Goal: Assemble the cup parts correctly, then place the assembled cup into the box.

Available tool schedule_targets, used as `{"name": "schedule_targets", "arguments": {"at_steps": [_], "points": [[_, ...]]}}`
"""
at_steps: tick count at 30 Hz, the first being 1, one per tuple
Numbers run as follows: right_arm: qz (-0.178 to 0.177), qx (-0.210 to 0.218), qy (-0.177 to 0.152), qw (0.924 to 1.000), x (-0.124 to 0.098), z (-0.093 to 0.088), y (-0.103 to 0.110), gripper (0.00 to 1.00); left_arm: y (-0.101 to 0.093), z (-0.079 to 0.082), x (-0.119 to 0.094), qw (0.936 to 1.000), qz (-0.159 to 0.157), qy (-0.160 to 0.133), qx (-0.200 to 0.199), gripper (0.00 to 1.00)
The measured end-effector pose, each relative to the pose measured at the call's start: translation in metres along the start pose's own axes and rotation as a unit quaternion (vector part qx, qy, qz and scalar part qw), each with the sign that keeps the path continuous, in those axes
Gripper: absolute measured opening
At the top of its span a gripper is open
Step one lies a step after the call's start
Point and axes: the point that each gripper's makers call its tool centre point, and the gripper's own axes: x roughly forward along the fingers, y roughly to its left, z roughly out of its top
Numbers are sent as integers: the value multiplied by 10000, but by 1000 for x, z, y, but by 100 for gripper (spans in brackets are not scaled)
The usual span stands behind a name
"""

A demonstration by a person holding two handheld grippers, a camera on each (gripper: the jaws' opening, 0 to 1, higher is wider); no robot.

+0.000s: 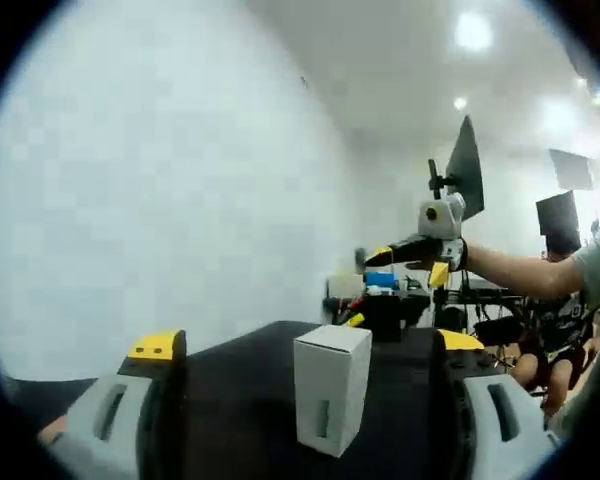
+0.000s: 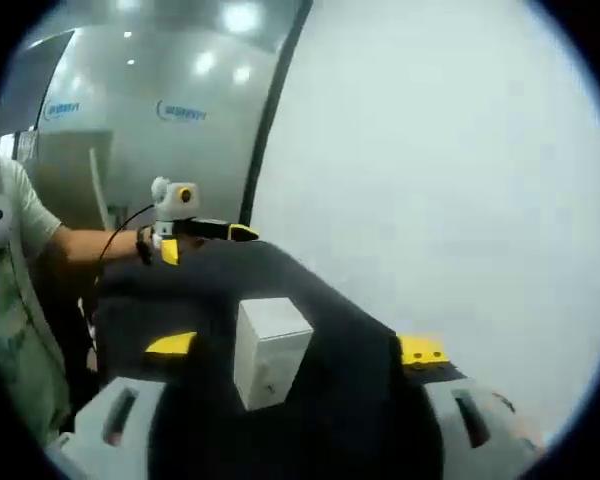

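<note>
I see the white box (image 1: 331,388) standing upright on the black desk (image 1: 240,400), at 12 o'clock between both grippers' wide jaws; no cup parts assembled, nothing boxed yet.

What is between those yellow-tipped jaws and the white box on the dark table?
Nothing visible. The white box stands upright on the dark table, framed by the left gripper and its open jaws; the right gripper sees it unobstructed too.

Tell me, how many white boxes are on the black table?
1. The white box stands upright on the black table, ahead of both open grippers; the right gripper view shows that box too. No others show.
</note>
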Motion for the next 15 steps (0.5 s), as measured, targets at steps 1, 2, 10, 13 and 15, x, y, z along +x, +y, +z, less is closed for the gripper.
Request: {"name": "schedule_targets", "arguments": {"at_steps": [1,2,10,13,15], "points": [[12,6,2,10000,-3,-5,3,83,-3,-1,-6,9999,31,55,96,96],[-18,38,-55,10000,-6,-10,8,84,-3,-1,-11,9997,129,94,193,96],[-649,503,-746,9938,-18,-30,8,93,4,-6,-53,9961,859,-166,79,96],[-960,723,-925,9884,-24,-45,4,93,5,-17,-63,9948,997,-194,-68,96],[-1137,828,-1019,9848,-29,-57,-2,93,8,-27,-69,9931,1150,-192,-134,96]]}}
